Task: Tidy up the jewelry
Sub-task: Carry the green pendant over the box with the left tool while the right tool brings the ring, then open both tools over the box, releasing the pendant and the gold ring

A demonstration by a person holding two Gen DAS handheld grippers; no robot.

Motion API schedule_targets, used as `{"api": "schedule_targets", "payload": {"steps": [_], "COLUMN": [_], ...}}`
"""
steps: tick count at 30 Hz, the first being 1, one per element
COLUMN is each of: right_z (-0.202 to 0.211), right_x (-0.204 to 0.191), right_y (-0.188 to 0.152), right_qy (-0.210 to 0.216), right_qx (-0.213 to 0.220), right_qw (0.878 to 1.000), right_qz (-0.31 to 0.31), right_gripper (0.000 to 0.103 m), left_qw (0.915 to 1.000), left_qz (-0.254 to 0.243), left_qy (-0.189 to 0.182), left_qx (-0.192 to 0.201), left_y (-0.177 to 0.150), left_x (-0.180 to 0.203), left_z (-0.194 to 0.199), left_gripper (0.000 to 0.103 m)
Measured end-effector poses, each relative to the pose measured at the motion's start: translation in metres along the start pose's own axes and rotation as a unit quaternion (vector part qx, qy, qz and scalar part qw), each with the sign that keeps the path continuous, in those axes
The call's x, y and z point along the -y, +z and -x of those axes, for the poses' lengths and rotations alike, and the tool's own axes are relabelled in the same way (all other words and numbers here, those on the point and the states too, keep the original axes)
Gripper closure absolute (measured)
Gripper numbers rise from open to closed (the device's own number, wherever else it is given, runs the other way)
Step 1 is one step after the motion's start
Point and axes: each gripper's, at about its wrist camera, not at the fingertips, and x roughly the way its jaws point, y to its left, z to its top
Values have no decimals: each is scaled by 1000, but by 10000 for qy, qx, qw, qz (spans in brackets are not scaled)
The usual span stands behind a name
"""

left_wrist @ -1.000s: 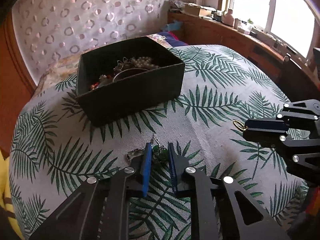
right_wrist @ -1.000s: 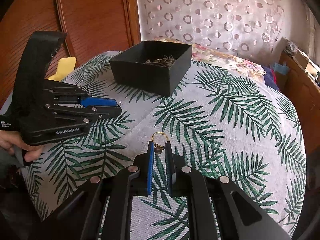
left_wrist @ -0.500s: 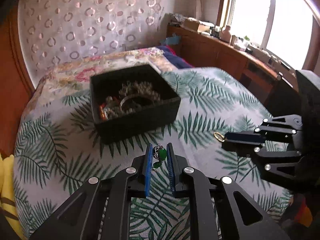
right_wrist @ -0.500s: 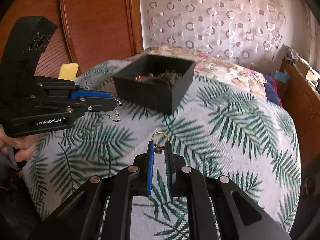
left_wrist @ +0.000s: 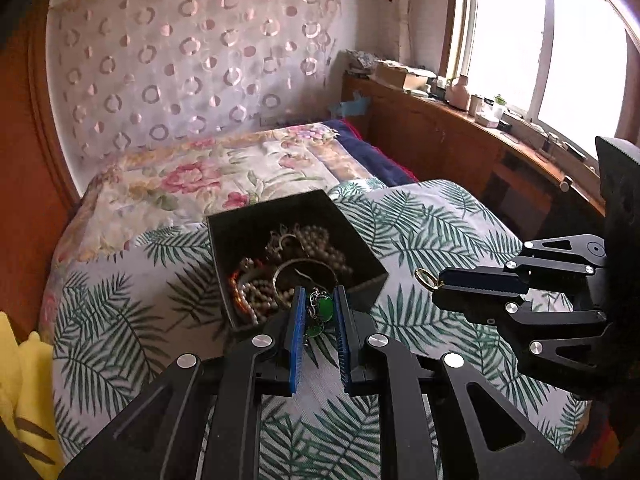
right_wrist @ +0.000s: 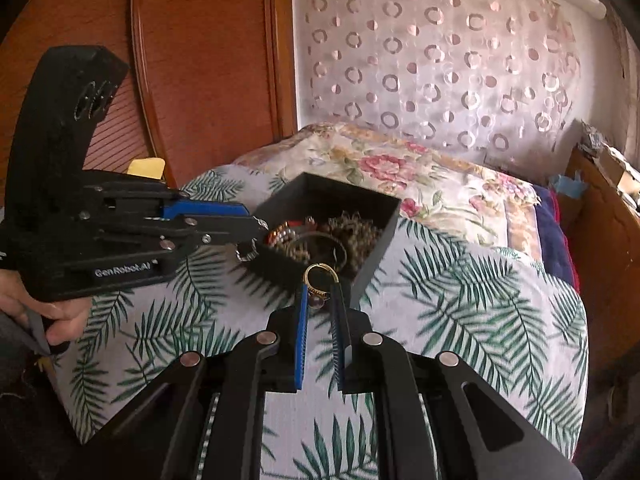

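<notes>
Both hand-held grippers at the black box's near rim — left pinching green pendant, right gold ring.

Black hand-held gripper, blue pads, silver screws

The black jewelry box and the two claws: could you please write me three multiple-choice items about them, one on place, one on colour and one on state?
1. Where does the black box sit?
A. on the windowsill
B. on the leaf-print cloth
C. on the floor

2. What colour is the stone in the left claw?
A. green
B. red
C. clear

3. What does the right claw hold?
A. nothing
B. a pearl strand
C. a gold ring

Answers: 1 B, fern-pattern fabric surrounds its base. 2 A, the green pendant shows between the blue pads. 3 C, the ring sticks up between its fingertips.
</notes>
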Motion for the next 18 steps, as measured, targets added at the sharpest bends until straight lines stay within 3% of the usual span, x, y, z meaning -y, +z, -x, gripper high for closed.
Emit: {"api": "schedule_targets", "payload": {"steps": [18], "right_z": [-41], "right_x": [16], "right_y": [31], "right_qy": [96], "right_qx": [-108], "right_qw": [9999], "right_qz": [-24], "right_gripper": [91], "left_qw": [9996], "left_qz": [161], "left_qy": [186], "left_qx": [109], "left_y": [54], "left_x": [-45], "left_z": [-44], "left_gripper": [90]}}
